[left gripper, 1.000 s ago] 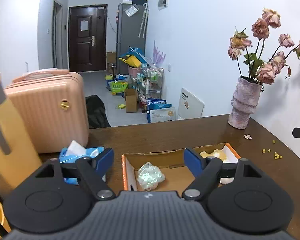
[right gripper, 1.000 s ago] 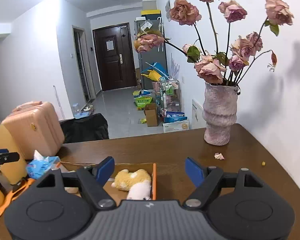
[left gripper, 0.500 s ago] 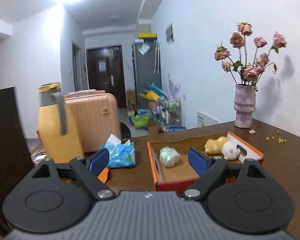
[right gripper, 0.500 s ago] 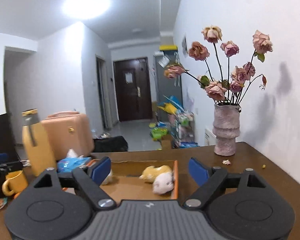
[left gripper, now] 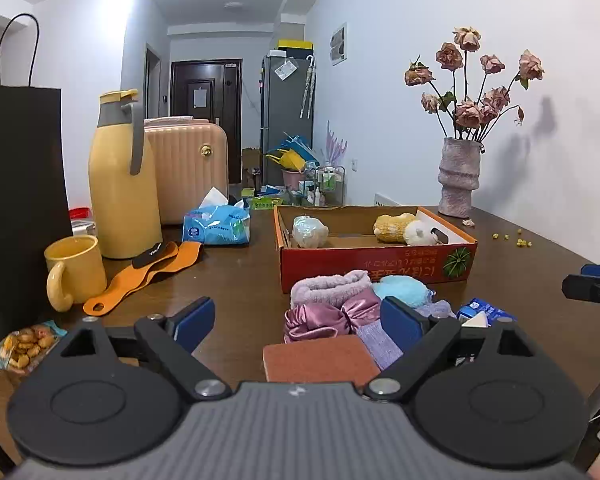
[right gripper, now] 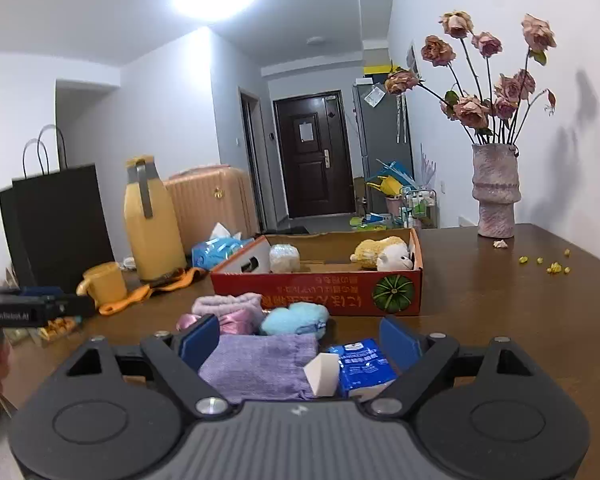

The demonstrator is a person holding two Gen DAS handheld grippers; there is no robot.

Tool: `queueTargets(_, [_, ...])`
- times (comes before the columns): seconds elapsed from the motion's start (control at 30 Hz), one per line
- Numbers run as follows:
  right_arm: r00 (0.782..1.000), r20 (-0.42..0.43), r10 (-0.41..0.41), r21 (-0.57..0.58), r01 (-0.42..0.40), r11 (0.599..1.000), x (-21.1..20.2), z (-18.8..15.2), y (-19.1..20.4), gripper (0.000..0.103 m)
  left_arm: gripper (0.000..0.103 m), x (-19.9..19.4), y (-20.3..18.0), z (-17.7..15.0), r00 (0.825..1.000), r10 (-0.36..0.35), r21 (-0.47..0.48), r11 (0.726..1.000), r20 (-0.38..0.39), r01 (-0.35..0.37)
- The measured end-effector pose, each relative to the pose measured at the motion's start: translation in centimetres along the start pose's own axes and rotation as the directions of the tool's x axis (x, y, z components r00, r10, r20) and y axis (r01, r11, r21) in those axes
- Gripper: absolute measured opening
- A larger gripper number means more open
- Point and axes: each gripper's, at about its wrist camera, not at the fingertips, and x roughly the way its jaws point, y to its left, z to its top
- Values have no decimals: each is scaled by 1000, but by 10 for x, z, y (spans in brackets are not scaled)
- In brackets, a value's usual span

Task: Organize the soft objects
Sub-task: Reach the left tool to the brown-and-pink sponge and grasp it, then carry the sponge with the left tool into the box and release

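Nearest my left gripper (left gripper: 298,322), fingers spread wide and holding nothing, a rust-brown sponge pad (left gripper: 320,360) lies on the counter (left gripper: 236,280) between the blue pads. Just past it sits the soft pile: shiny pink satin bow (left gripper: 328,316), fuzzy lilac headband (left gripper: 328,286), light blue fluffy ball (left gripper: 400,288), lavender cloth (left gripper: 380,346). All loose on the counter, touching each other, just in front of the box.

My right gripper (right gripper: 296,338) is also wide open, empty, hovering over the lavender cloth (right gripper: 260,364), a white wedge sponge (right gripper: 322,372) and a blue tissue pack (right gripper: 360,362) side by side. Blue ball (right gripper: 294,318) and headband (right gripper: 228,304) lie just beyond.

Next back, the red cardboard box (left gripper: 376,268) holds a clear-wrapped bundle (left gripper: 308,232) at its left end and a yellow-and-white plush toy (left gripper: 404,230) at its right.

Left side of counter: snack bag (left gripper: 24,344), yellow mug (left gripper: 74,270), orange strap (left gripper: 140,276), blue tissue packet (left gripper: 216,228), yellow thermos jug (left gripper: 122,176), black paper bag (left gripper: 18,208). Far right: vase of dried roses (left gripper: 460,176) by the wall, small yellow bits (left gripper: 516,238) scattered near it. Pink suitcase (left gripper: 188,168) stands behind the counter.
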Motion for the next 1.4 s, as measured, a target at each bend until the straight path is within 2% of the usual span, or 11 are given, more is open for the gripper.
queueTargets(0.13, [1000,6,0,1,0,1000,5,3,2,87,91,9,1,-2,1000,-4,-14,1000,-12,4])
queueTargets(0.33, [990,-79,116,36,-114,993,36,-2,11,84,89,33,16,-13,997,15,-61,998,-79,-20])
queueTargets(0.5, [972,-171,164,8,-165,986,81,-10,38,66,75,61,38,-28,984,7,-143,989,-178,-33])
queueTargets(0.57, [957,-196,216,41,-212,976,101,-11,49,63,68,71,47,-32,979,-22,-193,981,-204,-18])
queueTargets(0.67, [927,-253,277,84,-265,961,135,-13,67,47,58,86,59,-36,968,-91,-280,960,-232,23])
queueTargets(0.77, [906,-315,284,110,-262,959,165,-20,84,39,48,97,65,-38,954,-155,-334,940,-255,63])
queueTargets(0.8, [900,-332,283,121,-256,959,172,-21,87,29,45,100,65,-39,951,-164,-339,938,-260,69])
queueTargets(0.87, [891,-343,297,151,-260,954,181,-24,90,27,37,103,67,-43,945,-186,-353,932,-271,82])
queueTargets(1.0, [882,-346,320,202,-263,943,186,-27,87,27,31,105,74,-45,937,-233,-412,904,-261,110])
queueTargets(1.13, [870,-352,347,240,-274,931,186,-26,82,26,30,100,73,-44,935,-231,-422,901,-268,102])
queueTargets(1.4, [894,-258,367,169,-332,928,137,-11,88,25,30,52,63,-24,958,-240,-386,908,-160,163])
